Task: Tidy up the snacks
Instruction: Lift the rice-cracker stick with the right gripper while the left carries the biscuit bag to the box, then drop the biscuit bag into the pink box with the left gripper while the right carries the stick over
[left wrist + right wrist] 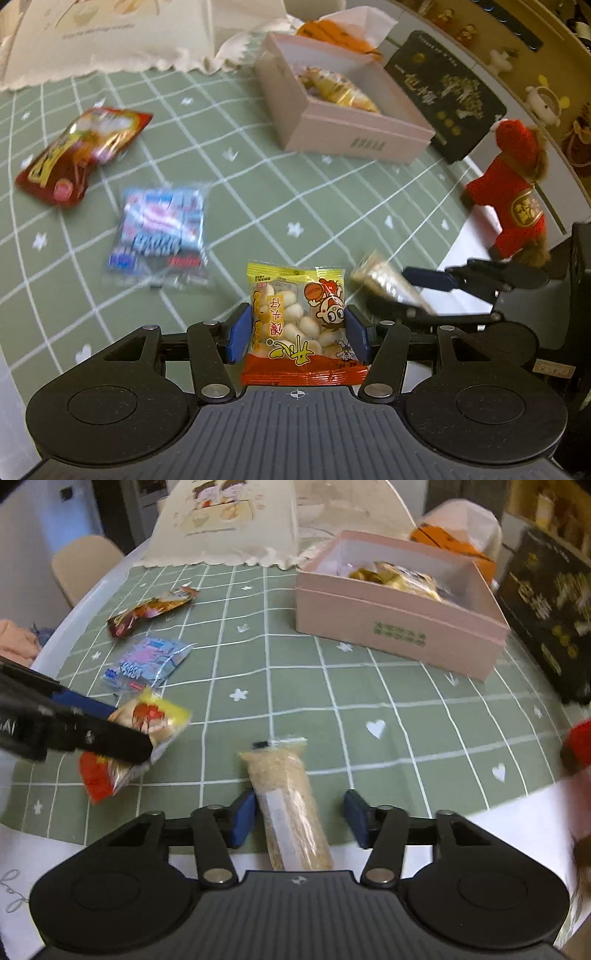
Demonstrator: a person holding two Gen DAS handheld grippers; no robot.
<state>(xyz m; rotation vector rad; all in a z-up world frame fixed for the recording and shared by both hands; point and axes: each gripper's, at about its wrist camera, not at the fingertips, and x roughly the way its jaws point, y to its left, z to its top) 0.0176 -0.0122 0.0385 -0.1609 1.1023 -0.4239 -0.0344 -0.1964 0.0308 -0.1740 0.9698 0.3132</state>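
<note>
Pinched in my left tool (298,334), yellow-and-red biscuit packet (298,314); my right tool (300,818) spread around clear beige snack sleeve (291,808).

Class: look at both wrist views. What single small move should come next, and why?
Probably carry the yellow-and-red biscuit packet, clamped in the left gripper, to the open pink cardboard box; it already holds snacks. The right gripper stands open around its clear crumb-filled packet.

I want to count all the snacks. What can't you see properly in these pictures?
- Pink box contents: both views, its walls hide most of them.
- Blue packet print: left view, blurred.
- Rice bar near end: right view, gripper body covers it.
- Orange item: behind the box.
</note>
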